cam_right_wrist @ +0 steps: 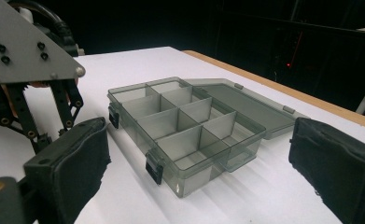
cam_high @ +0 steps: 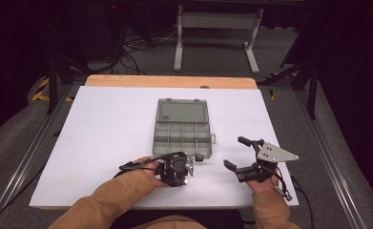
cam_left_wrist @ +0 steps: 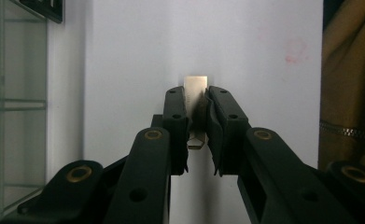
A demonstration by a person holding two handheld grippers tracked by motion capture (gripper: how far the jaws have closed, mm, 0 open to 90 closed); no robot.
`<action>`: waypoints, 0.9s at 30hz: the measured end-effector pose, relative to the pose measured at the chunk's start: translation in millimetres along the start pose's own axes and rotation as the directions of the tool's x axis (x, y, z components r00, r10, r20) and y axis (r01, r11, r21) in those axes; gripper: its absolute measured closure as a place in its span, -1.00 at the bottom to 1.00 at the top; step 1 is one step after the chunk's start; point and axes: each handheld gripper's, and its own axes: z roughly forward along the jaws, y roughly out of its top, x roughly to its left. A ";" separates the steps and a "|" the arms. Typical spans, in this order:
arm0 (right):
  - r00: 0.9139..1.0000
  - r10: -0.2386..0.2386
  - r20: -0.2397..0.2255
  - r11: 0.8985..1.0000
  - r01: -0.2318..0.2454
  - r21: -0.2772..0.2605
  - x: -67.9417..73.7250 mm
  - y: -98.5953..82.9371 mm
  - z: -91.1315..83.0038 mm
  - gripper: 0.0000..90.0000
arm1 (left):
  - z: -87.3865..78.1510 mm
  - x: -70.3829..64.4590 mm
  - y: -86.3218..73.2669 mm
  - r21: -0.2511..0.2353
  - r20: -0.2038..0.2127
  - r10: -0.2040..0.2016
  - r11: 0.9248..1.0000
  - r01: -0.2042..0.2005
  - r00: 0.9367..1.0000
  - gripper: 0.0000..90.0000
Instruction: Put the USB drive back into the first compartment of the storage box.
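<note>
Pinching a small metal piece point(cam_left_wrist: 196, 93) by a thin edge just before the open compartment box point(cam_high: 182, 129), the left gripper point(cam_left_wrist: 196, 122) could let it twist loose, while the right gripper point(cam_high: 239, 155), jaws spread and empty, waits beside the box.

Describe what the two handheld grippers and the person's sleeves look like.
Both grippers are black, built of jointed linkage bars with brass-coloured pivot pins. The left gripper has slim, hard black fingers with small screw holes. The right gripper has wide fingers wrapped in black padding, carries a grey three-cornered plate with dark screws, and trails a black cable. The sleeves are tan.
</note>
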 end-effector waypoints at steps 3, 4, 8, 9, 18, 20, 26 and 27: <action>1.000 0.003 -0.001 1.000 -0.003 0.002 0.2 -0.2 0.4 -0.88 | -5.1 -1.6 -0.3 -0.013 -0.003 -0.006 1.000 0.006 1.000 0.74; 1.000 0.002 -0.002 1.000 -0.002 0.001 0.1 -0.3 0.7 -0.88 | -7.1 -0.7 0.1 -0.010 -0.008 0.009 1.000 -0.009 1.000 0.74; 1.000 0.004 -0.003 1.000 -0.004 0.005 0.2 -0.5 1.0 -0.88 | -14.7 -1.0 -0.5 -0.029 -0.011 0.009 1.000 -0.009 1.000 0.74; 1.000 0.004 -0.004 1.000 -0.004 0.003 0.0 -0.6 1.1 -0.88 | -17.8 -1.5 -0.9 -0.044 -0.015 0.002 0.999 -0.003 1.000 0.74; 1.000 0.006 -0.005 1.000 -0.006 0.001 -0.5 -0.8 1.5 -0.88 | -34.8 -1.6 -2.4 -0.078 -0.022 -0.007 0.997 0.006 1.000 0.74; 1.000 0.006 -0.006 1.000 -0.006 0.002 -0.4 -0.8 1.5 -0.88 | -38.7 -1.3 -3.2 -0.087 -0.031 -0.011 0.996 0.008 0.999 0.74; 1.000 0.006 -0.006 1.000 -0.006 0.002 -0.5 -0.8 1.6 -0.88 | -49.5 3.8 -8.1 -0.105 -0.050 -0.029 0.994 0.024 0.998 0.74; 1.000 0.006 -0.005 1.000 -0.006 0.002 -0.5 -0.9 1.6 -0.88 | -51.1 4.3 -9.2 -0.113 -0.048 -0.036 0.993 0.030 0.998 0.74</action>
